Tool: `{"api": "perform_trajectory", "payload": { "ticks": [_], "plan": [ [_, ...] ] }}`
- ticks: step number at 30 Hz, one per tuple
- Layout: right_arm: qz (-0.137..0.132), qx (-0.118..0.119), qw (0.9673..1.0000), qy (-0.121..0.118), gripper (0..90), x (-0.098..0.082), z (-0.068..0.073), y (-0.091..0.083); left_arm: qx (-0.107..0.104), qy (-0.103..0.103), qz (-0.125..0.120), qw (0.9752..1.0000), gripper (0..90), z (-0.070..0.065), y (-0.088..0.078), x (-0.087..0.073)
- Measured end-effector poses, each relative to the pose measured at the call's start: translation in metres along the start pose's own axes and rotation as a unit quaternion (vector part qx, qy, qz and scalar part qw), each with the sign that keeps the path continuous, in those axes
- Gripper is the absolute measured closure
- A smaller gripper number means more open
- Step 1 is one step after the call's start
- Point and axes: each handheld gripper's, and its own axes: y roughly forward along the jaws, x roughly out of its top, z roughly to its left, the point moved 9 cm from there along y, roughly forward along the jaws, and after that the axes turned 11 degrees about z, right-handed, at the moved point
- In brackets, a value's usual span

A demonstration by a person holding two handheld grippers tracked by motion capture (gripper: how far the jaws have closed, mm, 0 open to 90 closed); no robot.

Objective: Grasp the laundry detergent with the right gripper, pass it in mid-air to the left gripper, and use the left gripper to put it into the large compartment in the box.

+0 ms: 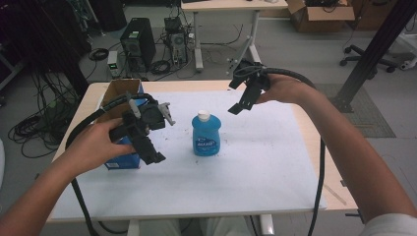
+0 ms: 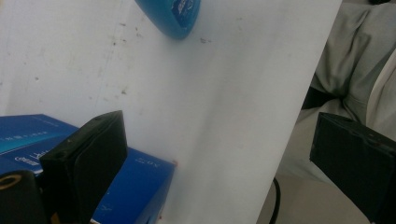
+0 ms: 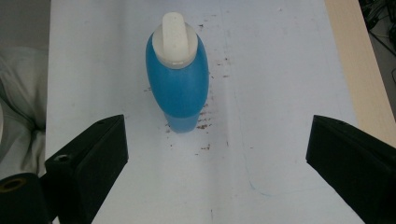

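Blue bottle (image 1: 205,136) with white cap stands upright between left gripper (image 1: 150,147) and right gripper (image 1: 244,101), both spread.

A bottle (image 1: 205,133) stands at frame centre on the table (image 1: 255,167); a box (image 1: 119,123) sits left of it, near the table's left edge.

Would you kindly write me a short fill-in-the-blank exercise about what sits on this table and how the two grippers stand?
1. The blue bottle has a ____ cap.
2. The bottle stands ____ on the white table.
3. The right gripper has its jaws ____.
4. The blue box lies beside the ____ gripper.

Missing words: white; upright; open; left
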Motion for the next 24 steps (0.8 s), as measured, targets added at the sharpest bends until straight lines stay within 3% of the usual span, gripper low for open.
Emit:
{"api": "perform_trajectory", "payload": {
  "ticks": [24],
  "plan": [
    [0.002, 0.008, 0.9999, -0.006, 4.9, -0.0026, 0.0027, 0.0079, -0.004, -0.006, -0.004, 1.0000, 4.4, 0.0014, 0.0028, 0.0028]
  ]
}}
